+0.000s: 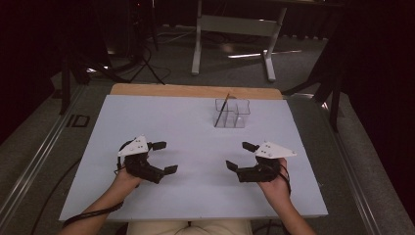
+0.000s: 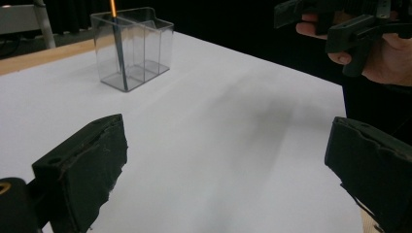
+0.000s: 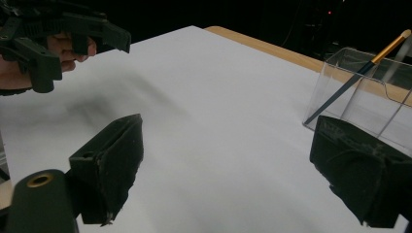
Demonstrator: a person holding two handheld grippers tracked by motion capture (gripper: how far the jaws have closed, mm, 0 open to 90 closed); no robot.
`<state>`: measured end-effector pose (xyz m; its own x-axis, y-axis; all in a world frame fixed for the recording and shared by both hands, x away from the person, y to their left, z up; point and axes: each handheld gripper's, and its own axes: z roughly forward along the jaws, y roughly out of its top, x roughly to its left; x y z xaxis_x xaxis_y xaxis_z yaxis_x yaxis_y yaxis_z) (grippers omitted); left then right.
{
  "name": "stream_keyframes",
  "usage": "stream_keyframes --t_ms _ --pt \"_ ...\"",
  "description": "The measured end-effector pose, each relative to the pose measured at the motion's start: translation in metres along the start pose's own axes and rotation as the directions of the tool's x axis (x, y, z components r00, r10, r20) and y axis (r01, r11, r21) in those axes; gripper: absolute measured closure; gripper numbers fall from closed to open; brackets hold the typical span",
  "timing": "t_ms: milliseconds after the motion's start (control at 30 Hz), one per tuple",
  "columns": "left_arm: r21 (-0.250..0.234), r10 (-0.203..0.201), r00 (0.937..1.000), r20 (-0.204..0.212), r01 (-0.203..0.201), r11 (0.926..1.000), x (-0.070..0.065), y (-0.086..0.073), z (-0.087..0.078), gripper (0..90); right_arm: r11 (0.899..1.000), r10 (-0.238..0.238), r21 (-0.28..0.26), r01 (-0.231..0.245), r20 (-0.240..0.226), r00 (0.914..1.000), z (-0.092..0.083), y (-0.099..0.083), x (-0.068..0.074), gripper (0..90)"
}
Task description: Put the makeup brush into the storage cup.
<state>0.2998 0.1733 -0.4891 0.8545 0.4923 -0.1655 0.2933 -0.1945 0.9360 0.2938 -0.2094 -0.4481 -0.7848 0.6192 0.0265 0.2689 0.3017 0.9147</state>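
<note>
A clear plastic box (image 1: 233, 113) with compartments stands at the back of the white table (image 1: 161, 122), right of centre. A thin dark stick with a gold upper end (image 1: 222, 109) leans in its left compartment; the box (image 2: 132, 48) and stick (image 2: 118, 53) appear in the left gripper view, and the box (image 3: 374, 92) and stick (image 3: 354, 77) in the right gripper view. My left gripper (image 1: 164, 157) hovers open at the front left, jaws pointing right. My right gripper (image 1: 240, 155) hovers open at the front right, jaws pointing left. Nothing lies between either pair of jaws. Each gripper faces the other (image 2: 340, 29) (image 3: 63, 43).
A wooden board edge (image 1: 195, 90) runs behind the white surface. Beyond it a table frame with grey legs (image 1: 235, 29) and tripod legs (image 1: 142, 63) stand on the dark floor. Dark curtains close off both sides.
</note>
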Motion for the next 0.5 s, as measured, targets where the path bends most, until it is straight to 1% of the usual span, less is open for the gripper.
stream_keyframes --t_ms 133,267,300,367,500 --pt "0.013 0.005 1.0000 -0.008 -0.005 0.9999 0.000 -0.006 0.001 2.3 1.000 -0.001 0.007 0.001 -0.004 1.0000 0.001 -0.001 0.000 12.3" --pt "0.009 0.007 0.9999 -0.016 -0.007 0.9999 0.000 -0.012 0.001 2.3 1.000 -0.003 0.007 0.003 -0.002 1.0000 0.001 -0.002 0.000 12.3" --pt "0.006 0.002 0.9999 -0.017 -0.001 1.0000 -0.001 -0.013 0.000 2.3 1.000 -0.005 0.008 0.005 -0.001 1.0000 0.001 -0.002 0.000 12.3" --pt "0.013 0.014 0.9995 -0.029 -0.014 0.9998 -0.001 -0.016 0.000 2.3 1.000 -0.005 0.009 0.005 -0.001 1.0000 0.001 -0.003 0.000 12.3" --pt "0.012 0.011 0.9996 -0.026 -0.011 0.9999 0.000 -0.020 0.000 2.4 1.000 -0.006 0.010 0.006 0.003 1.0000 0.001 -0.003 -0.001 12.3"
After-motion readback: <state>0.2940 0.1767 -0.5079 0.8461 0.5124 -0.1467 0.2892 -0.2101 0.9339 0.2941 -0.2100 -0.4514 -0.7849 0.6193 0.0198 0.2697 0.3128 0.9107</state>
